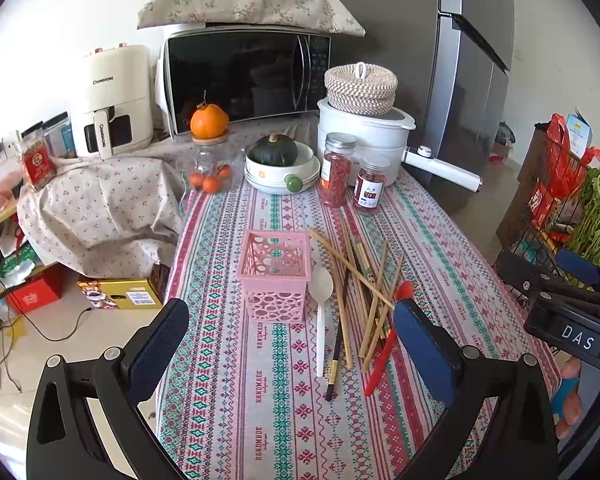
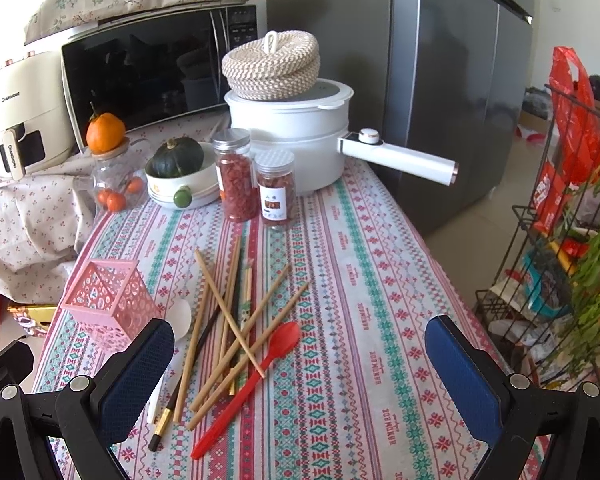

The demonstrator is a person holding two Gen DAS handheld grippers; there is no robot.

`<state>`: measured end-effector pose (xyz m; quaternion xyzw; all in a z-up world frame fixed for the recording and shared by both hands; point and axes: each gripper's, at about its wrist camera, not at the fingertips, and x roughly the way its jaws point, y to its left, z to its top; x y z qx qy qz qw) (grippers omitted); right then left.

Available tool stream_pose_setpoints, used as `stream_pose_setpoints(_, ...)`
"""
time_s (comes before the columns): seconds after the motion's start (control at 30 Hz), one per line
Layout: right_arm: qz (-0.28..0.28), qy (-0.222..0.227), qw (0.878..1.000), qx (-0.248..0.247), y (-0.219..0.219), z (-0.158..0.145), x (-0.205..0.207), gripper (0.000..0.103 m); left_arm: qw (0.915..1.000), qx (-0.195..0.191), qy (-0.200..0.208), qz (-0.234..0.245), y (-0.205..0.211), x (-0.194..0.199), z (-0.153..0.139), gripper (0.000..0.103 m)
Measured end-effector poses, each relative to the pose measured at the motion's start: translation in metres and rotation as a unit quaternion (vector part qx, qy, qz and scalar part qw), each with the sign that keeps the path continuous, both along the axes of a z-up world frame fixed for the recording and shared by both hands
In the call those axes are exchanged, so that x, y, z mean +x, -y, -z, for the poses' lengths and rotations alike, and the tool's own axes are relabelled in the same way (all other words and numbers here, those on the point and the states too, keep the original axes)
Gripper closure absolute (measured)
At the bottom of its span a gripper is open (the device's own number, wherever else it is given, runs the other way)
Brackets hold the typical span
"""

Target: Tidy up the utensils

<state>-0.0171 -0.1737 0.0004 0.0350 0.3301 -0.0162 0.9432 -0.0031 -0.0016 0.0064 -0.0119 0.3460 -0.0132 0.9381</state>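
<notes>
Both grippers hover above the near end of the patterned tablecloth [image 1: 440, 248], left gripper [image 1: 292, 344] and right gripper [image 2: 300, 364] each with fingers spread wide, holding nothing. Bamboo chopsticks [image 2: 236, 320], a red spoon [image 2: 256, 376] and a white spoon [image 1: 321, 304] lie scattered just right of the upright pink basket [image 1: 276, 276].

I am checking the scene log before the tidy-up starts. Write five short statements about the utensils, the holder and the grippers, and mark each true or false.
1. The pink holder has chopsticks standing in it. False: it holds no utensils.
2. The red spoon lies on the tablecloth beside the chopsticks. True.
3. The right gripper is shut on a spoon. False: its jaws are wide open and hold nothing.
4. The white spoon lies right next to the pink holder. True.
5. The left gripper is open. True.
</notes>
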Motion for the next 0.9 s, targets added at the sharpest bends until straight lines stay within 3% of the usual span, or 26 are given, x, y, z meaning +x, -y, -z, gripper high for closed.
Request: stream_pose_setpoints(0.9, 0.001, -0.008, 1.0, 0.002, 0.0004, 0.0027, 0.0011, 0.0, 1.0, -0.004, 0.003, 0.005, 0.0072, -0.003, 0.0046, 0.0)
